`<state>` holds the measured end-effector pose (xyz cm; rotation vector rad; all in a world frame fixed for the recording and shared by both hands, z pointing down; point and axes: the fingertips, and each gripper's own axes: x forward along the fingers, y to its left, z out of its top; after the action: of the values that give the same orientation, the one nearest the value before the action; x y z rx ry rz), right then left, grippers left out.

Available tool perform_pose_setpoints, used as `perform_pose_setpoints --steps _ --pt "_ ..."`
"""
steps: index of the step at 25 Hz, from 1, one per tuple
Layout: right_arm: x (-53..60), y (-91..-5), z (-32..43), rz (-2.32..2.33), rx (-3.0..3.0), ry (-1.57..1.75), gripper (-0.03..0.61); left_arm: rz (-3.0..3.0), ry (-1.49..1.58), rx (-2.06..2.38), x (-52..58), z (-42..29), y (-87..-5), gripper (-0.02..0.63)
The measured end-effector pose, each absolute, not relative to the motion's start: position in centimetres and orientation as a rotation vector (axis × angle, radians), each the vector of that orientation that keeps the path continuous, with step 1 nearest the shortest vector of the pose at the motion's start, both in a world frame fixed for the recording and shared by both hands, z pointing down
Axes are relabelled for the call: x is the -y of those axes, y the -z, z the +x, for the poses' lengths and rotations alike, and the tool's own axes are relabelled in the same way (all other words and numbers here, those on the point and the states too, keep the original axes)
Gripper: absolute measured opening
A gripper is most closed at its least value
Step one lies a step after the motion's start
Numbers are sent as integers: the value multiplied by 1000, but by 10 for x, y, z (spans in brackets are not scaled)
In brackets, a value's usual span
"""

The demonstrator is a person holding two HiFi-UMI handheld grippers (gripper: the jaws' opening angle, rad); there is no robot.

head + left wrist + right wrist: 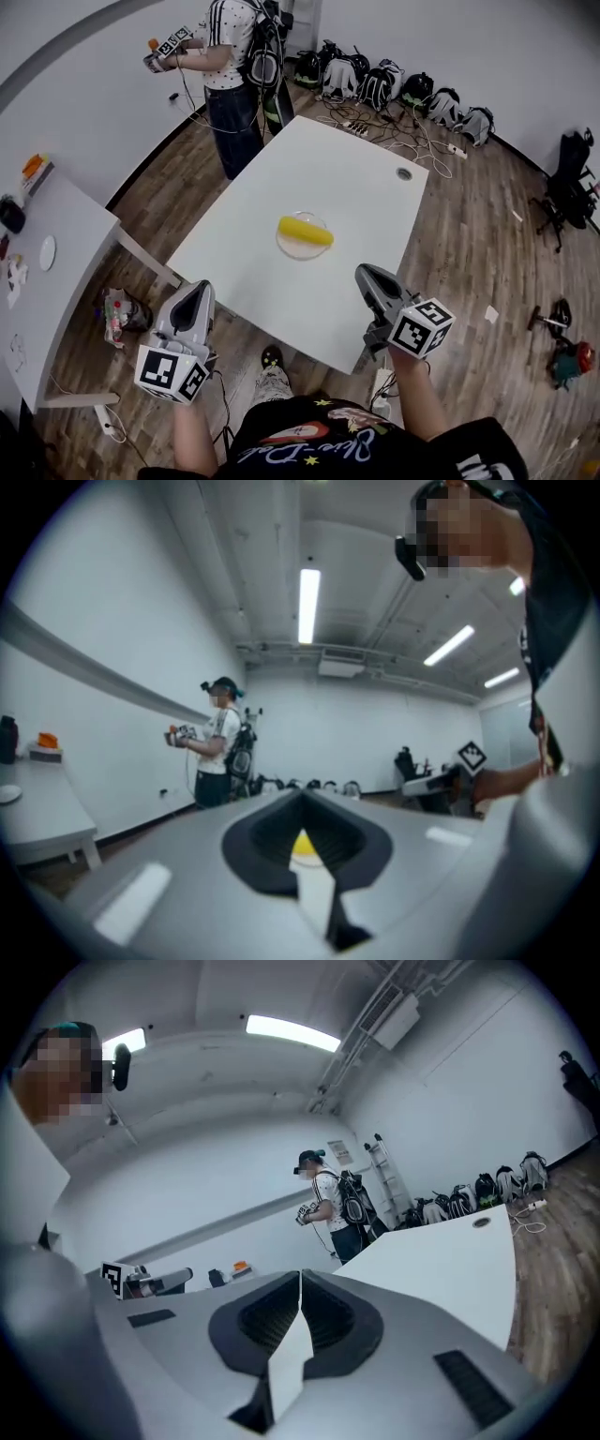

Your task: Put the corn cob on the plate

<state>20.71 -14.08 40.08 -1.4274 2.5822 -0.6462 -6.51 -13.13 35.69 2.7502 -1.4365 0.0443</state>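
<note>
The yellow corn cob [305,231] lies across a clear round plate [284,247] in the middle of the white table [328,159]. Both grippers are held back off the table's near edge, apart from the plate. My left gripper [202,287] is at the near left, shut, with nothing in it. In the left gripper view its fingertips meet [300,795] and a bit of the corn cob [303,846] shows far off through the gap below them. My right gripper [364,273] is at the near right, also shut and empty, tips together [300,1275].
Another person [228,56] stands at the table's far left corner holding grippers. Backpacks [394,86] and cables line the far wall. A second white table [56,281] with small items stands at the left. A black chair [570,187] is at the right.
</note>
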Motion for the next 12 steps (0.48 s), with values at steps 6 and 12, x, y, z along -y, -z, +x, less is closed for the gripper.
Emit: perform_pose_setpoints --steps 6,12 --pt "71 -377 210 -1357 -2635 481 20 2771 -102 1407 60 -42 -361 -2" --pt "52 -363 205 -1370 -2624 443 20 2801 -58 1393 61 -42 -340 -2"
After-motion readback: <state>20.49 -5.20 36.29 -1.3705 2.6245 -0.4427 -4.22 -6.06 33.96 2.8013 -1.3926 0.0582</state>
